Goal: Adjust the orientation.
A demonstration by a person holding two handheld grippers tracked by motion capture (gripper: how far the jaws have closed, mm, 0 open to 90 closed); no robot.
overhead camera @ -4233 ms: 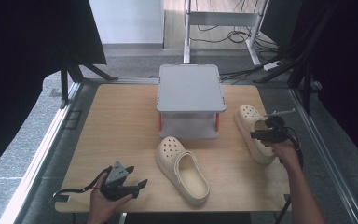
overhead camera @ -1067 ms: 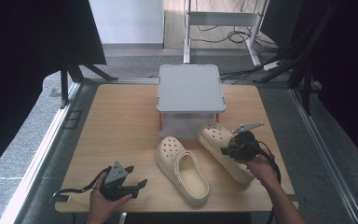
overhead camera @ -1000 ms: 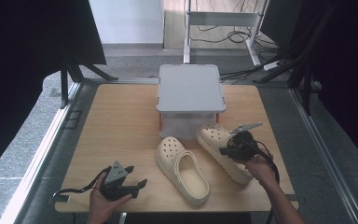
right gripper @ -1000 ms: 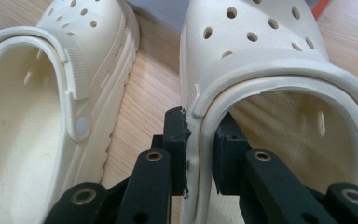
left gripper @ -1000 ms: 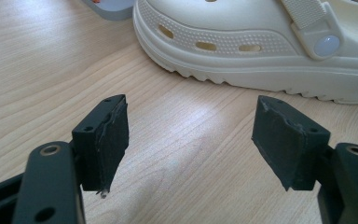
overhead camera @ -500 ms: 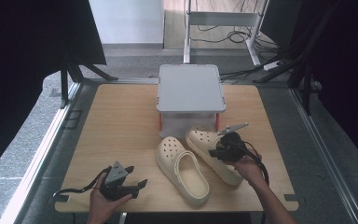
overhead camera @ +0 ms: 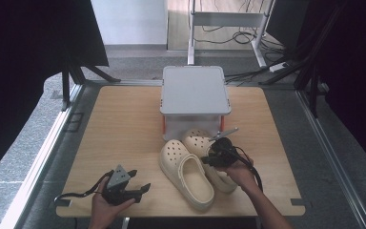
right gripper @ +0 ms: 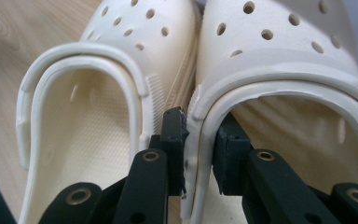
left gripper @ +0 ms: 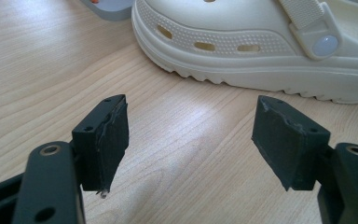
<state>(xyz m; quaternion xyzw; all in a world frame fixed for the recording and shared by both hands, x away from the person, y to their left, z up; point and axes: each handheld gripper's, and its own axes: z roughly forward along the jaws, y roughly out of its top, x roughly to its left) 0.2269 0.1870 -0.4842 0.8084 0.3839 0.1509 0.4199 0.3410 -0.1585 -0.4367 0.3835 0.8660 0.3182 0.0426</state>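
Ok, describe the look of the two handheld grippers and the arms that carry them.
Both are black. The left gripper carries a grey three-cornered plate on top and trails a black cable; its jaws end in square, worn black pads. The right gripper has round bolt holes along its jaw arms and looping black cables. No sleeves show on the forearms.

I see the box (overhead camera: 195,101) at the table's (overhead camera: 114,124) far middle. Just near of it the two clogs lie side by side, left clog (overhead camera: 186,172) touching right clog (overhead camera: 205,152).
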